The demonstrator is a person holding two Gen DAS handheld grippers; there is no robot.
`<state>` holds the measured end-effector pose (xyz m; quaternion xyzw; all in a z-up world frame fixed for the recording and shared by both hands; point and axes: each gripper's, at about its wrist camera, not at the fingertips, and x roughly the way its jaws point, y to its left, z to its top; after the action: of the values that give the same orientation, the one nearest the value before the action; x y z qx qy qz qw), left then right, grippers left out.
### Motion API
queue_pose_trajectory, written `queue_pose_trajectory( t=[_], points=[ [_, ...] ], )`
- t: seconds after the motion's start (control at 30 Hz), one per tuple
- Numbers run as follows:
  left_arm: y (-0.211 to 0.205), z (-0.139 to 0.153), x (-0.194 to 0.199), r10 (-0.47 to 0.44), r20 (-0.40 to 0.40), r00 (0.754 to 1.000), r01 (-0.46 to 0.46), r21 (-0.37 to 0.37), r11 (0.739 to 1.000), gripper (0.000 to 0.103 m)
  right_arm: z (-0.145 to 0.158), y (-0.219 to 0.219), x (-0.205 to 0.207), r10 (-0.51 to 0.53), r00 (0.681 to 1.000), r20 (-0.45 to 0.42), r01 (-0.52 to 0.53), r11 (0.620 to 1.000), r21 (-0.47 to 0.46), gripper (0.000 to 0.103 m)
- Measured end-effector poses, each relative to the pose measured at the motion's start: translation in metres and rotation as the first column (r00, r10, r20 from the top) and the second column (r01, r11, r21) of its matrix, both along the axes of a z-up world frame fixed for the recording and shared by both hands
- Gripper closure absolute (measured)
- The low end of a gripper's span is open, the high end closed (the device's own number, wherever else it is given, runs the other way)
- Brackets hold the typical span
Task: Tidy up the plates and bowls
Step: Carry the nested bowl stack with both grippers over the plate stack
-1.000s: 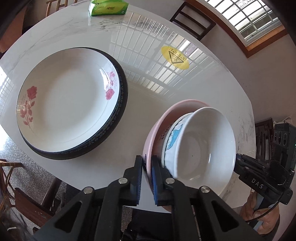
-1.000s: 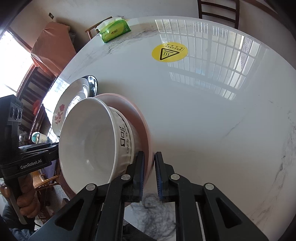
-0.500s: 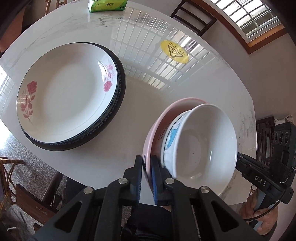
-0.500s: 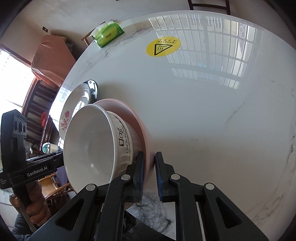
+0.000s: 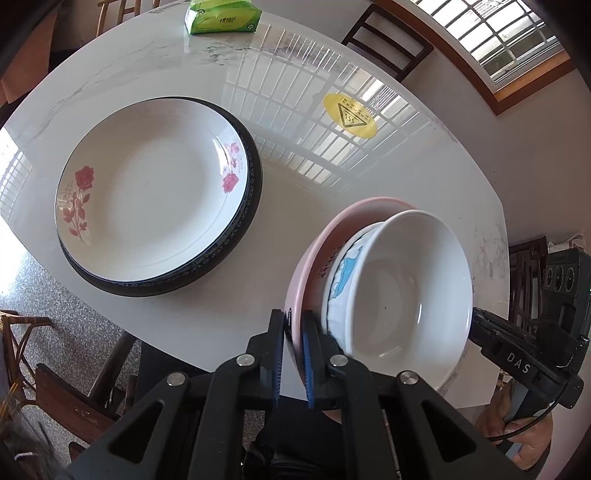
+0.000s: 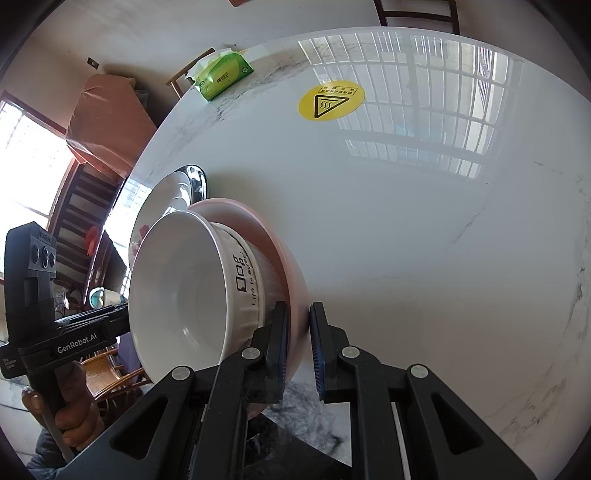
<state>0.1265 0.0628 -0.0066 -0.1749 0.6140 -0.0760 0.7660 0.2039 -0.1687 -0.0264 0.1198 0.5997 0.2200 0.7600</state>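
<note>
1. The left gripper (image 5: 293,345) has its fingers (image 5: 276,354) clamped on the rim of the pink bowl (image 5: 314,254), one finger on each side of the wall.
2. The right gripper (image 6: 296,341) clamps the opposite rim of the same pink bowl (image 6: 291,273), its fingers (image 6: 317,347) either side of the edge.
3. A white bowl (image 5: 402,291) nests inside the pink one; both are tilted and held above the desk (image 5: 332,177) edge.
4. On the desk to the left lies a rose-patterned plate (image 5: 147,188) stacked on a dark-rimmed plate (image 5: 243,218), well apart from the bowls.
5. A green tissue pack (image 5: 221,16) and a yellow warning sticker (image 5: 349,115) sit farther back.
</note>
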Motion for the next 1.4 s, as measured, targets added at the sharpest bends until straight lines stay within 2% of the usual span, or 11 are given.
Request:
queue_pose_trajectory(
  t=[0.57, 1.4],
  points=[
    [0.017, 0.013, 0.001, 0.04, -0.012, 0.999, -0.04, -0.008, 0.999, 0.094, 0.009, 0.019, -0.001, 0.018, 1.0, -0.004, -0.018, 1.0, 0.014, 0.088],
    [0.08, 0.034, 0.002, 0.14, 0.014, 0.99, -0.14, 0.0, 0.99, 0.095, 0.026, 0.078, 0.013, 0.081, 0.997, -0.004, -0.081, 0.996, 0.047, 0.088]
  ],
)
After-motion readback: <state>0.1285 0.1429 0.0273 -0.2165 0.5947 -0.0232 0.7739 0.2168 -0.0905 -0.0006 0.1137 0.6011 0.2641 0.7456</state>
